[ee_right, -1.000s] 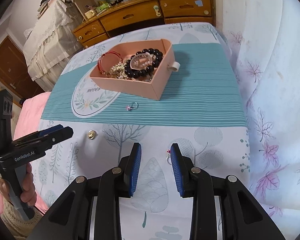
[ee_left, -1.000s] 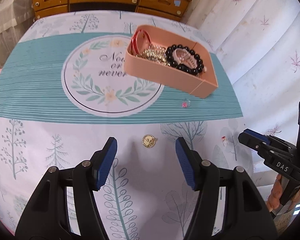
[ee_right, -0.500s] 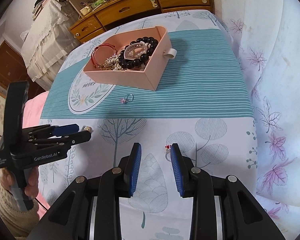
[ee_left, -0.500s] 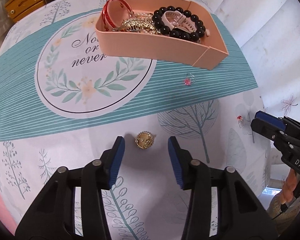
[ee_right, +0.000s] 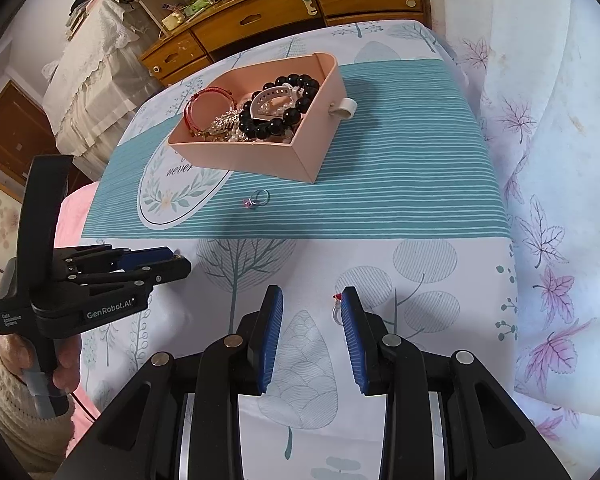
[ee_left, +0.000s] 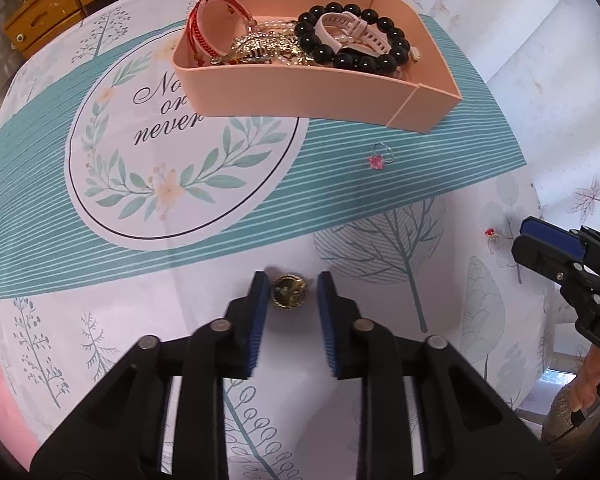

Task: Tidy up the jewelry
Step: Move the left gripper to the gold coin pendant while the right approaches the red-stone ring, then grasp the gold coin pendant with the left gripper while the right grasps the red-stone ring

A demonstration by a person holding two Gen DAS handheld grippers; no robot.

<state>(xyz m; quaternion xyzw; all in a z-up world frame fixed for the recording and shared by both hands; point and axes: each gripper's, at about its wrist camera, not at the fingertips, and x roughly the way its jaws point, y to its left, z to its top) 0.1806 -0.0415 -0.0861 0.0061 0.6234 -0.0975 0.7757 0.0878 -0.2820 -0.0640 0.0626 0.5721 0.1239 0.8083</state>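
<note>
A pink tray (ee_left: 300, 92) (ee_right: 260, 160) holds a black bead bracelet (ee_left: 384, 24), a red cord bracelet (ee_left: 198, 36), a pale watch strap and gold chains. A round gold piece (ee_left: 288, 292) lies on the cloth between the fingertips of my left gripper (ee_left: 290, 294), whose jaws stand narrowly apart around it. A pink-stone ring (ee_left: 378, 158) (ee_right: 256, 199) lies in front of the tray. A small red-stone ring (ee_right: 336, 308) (ee_left: 492, 238) lies beside the right fingertip of my open right gripper (ee_right: 310, 306).
The printed tablecloth (ee_right: 400, 184) has a teal striped band and a round "Now or never" emblem (ee_left: 168, 148). Wooden drawers (ee_right: 300, 12) stand beyond the table. White leaf-print fabric (ee_right: 548, 160) hangs at the right. The left gripper shows in the right wrist view (ee_right: 180, 262).
My left gripper has moved forward and down over the gold piece and its jaws have narrowed around it. My right gripper has edged closer to the red-stone ring.
</note>
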